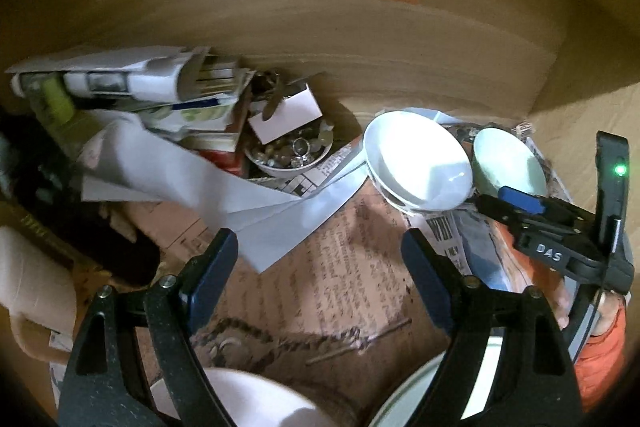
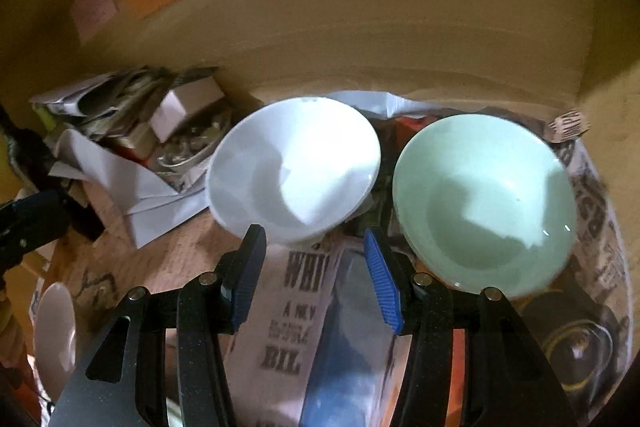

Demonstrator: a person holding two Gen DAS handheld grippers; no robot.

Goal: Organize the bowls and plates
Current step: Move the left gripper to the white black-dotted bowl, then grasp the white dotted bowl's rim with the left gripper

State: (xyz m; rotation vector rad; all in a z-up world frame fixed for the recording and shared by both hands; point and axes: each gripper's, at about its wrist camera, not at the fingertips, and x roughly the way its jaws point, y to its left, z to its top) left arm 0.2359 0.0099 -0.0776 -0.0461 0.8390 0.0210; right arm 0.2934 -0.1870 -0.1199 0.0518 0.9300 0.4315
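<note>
A white bowl (image 2: pixel 294 171) and a pale green bowl (image 2: pixel 484 203) stand side by side on newspaper against the back wall; both also show in the left wrist view, the white bowl (image 1: pixel 416 159) and the green bowl (image 1: pixel 508 163). My right gripper (image 2: pixel 316 267) is open and empty, just in front of the gap between the two bowls. It shows in the left wrist view (image 1: pixel 516 199) by the green bowl. My left gripper (image 1: pixel 320 267) is open and empty over the newspaper. A white dish (image 1: pixel 240 399) and a plate rim (image 1: pixel 404 399) lie under it.
A small bowl of coins and trinkets (image 1: pixel 290 155) sits left of the white bowl, beside piled papers and boxes (image 1: pixel 132 87). White sheets (image 1: pixel 200 171) spill over the newspaper (image 1: pixel 340 267). A wooden wall (image 1: pixel 360 39) closes the back. A dark glass object (image 2: pixel 576 343) lies at right.
</note>
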